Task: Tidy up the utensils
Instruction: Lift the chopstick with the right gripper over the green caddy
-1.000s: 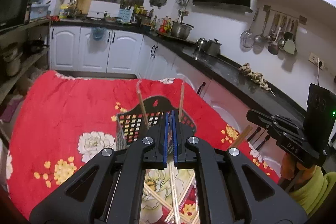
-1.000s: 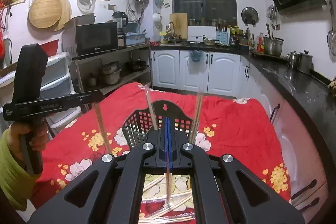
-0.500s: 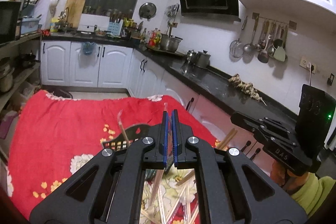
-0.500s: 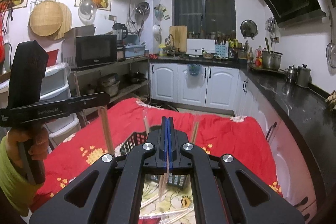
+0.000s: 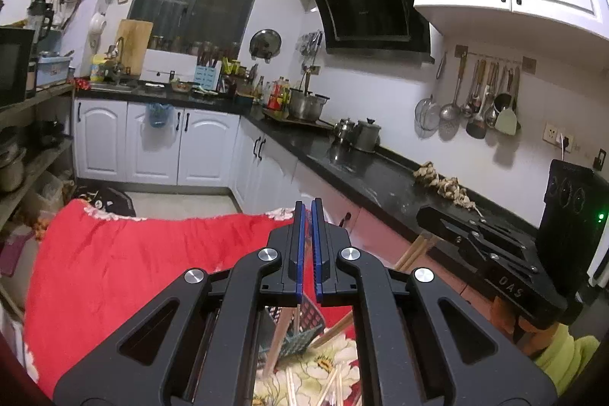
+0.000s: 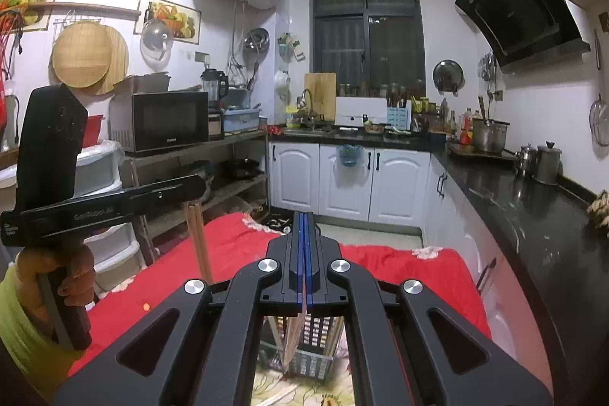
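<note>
My left gripper [image 5: 307, 206] is shut on a pair of wooden chopsticks [image 6: 198, 242], which hang down from its jaws in the right wrist view. My right gripper [image 6: 304, 217] is shut on another pair of chopsticks [image 6: 295, 333]; they also show in the left wrist view [image 5: 413, 250]. Both grippers are raised above the red flowered tablecloth [image 5: 125, 253]. A black mesh utensil basket [image 6: 304, 337] sits below, seen through the gripper frames, with chopsticks in it. Loose chopsticks [image 5: 331, 383] lie on the cloth.
A black countertop [image 5: 373, 177] with pots runs along the right. White cabinets [image 6: 342, 177] stand at the back. Shelves with a microwave [image 6: 163, 120] are on the left. The table's far edge [image 5: 171, 217] drops to the floor.
Both grippers have lifted and tilted upward with their chopsticks. The basket has dropped from mid-view to below the gripper frames.
</note>
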Demonstrator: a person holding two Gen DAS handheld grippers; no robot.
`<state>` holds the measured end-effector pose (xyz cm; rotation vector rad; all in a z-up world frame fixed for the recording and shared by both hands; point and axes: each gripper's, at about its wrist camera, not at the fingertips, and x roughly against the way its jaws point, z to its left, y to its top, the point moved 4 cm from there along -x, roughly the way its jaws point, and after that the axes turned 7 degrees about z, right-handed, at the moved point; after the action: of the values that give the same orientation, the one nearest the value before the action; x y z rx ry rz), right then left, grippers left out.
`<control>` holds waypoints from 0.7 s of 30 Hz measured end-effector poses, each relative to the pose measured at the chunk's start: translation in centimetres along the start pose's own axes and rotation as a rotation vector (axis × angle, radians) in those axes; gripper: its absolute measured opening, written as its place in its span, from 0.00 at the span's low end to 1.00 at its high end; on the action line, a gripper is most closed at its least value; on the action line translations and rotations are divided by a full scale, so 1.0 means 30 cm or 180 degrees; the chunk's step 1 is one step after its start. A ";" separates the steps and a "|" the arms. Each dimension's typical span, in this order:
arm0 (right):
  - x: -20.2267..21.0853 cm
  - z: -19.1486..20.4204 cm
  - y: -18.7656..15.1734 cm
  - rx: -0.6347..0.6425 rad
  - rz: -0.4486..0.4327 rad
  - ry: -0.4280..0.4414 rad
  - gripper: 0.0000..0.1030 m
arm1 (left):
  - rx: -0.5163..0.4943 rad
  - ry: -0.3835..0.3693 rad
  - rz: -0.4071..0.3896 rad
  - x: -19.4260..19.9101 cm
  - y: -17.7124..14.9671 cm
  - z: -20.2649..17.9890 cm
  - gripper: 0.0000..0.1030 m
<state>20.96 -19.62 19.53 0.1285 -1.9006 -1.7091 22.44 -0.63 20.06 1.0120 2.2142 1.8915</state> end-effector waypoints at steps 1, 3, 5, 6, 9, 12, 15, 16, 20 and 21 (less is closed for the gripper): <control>-0.007 -0.003 0.012 -0.0003 -0.0006 -0.0005 0.01 | 0.0013 -0.0012 -0.0011 0.000 0.009 0.002 0.01; -0.016 -0.009 0.028 -0.0016 -0.0017 -0.0022 0.01 | 0.0014 0.0007 -0.0051 0.002 0.031 0.006 0.01; -0.025 -0.016 0.042 -0.0032 -0.0030 -0.0035 0.01 | 0.0003 0.0021 -0.0086 0.003 0.047 0.009 0.01; -0.029 -0.018 0.048 -0.0036 -0.0035 -0.0037 0.01 | -0.0008 0.0036 -0.0111 0.005 0.057 0.008 0.01; -0.042 -0.024 0.072 -0.0042 -0.0067 -0.0051 0.01 | -0.0057 0.0111 -0.0177 0.005 0.077 0.011 0.01; -0.052 -0.032 0.090 -0.0036 -0.0086 -0.0067 0.01 | -0.0091 0.0190 -0.0210 0.000 0.088 0.022 0.01; -0.062 -0.037 0.107 -0.0035 -0.0113 -0.0103 0.01 | -0.0087 0.0267 -0.0224 -0.017 0.090 0.045 0.01; -0.068 -0.038 0.110 -0.0030 -0.0117 -0.0119 0.01 | -0.0078 0.0280 -0.0226 -0.023 0.091 0.054 0.01; -0.093 -0.035 0.103 -0.0012 -0.0109 -0.0155 0.01 | -0.0021 0.0320 -0.0195 -0.060 0.069 0.092 0.01; -0.102 -0.036 0.097 -0.0009 -0.0094 -0.0166 0.01 | -0.0002 0.0329 -0.0179 -0.072 0.060 0.103 0.01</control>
<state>24.88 -18.73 21.23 0.1125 -1.9428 -1.7507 26.27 0.98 20.14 0.8607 2.2708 1.9626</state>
